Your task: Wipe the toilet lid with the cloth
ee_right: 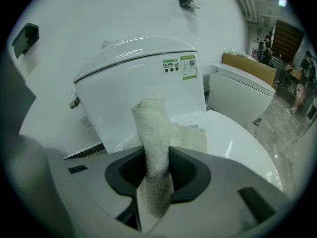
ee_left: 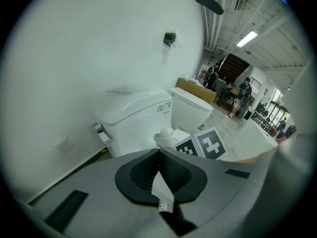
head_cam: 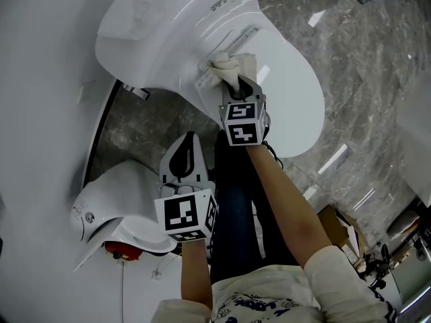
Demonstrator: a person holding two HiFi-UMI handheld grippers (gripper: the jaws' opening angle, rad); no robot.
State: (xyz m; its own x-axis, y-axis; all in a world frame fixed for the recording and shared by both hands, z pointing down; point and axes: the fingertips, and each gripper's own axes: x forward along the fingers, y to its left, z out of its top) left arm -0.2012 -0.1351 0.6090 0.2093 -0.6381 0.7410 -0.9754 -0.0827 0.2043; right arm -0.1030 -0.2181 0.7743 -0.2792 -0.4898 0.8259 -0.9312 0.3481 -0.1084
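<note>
Far left, by the wall, a second toilet (head_cam: pixel 111 204) stands apart from the job. Its bowl is not in view from here, so I can't say what, if anything, is in it.

Next comes the left gripper (head_cam: pixel 190 138), hanging over the marble floor (head_cam: pixel 363 99) short of the toilet being cleaned. Its jaws look pressed together with nothing between them, though a thin sliver of light shows in its own view, so they may be a hair off closed. My guess is that it is kept back to leave the other arm room.

The tank (ee_right: pixel 133 83) sits against the wall with its cover on and a green label (ee_right: pixel 188 66) on its front.

Just below the tank, the cloth (ee_right: pixel 154 128) lies bunched at the rear edge of the toilet lid (head_cam: pixel 293 93), by the hinge. One fold of it is drawn up into the right gripper (head_cam: pixel 240 86), whose jaws pinch it firmly. A grip on that fold leaves the rest of the cloth spread flat on the lid, which suits wiping. Starting at the back edge would let the stroke run forward toward the lid's front.

The lid is down, so the bowl beneath is hidden.

Further right a brown box (ee_right: pixel 247 66) stands behind another white fixture, and what it holds can't be seen.
</note>
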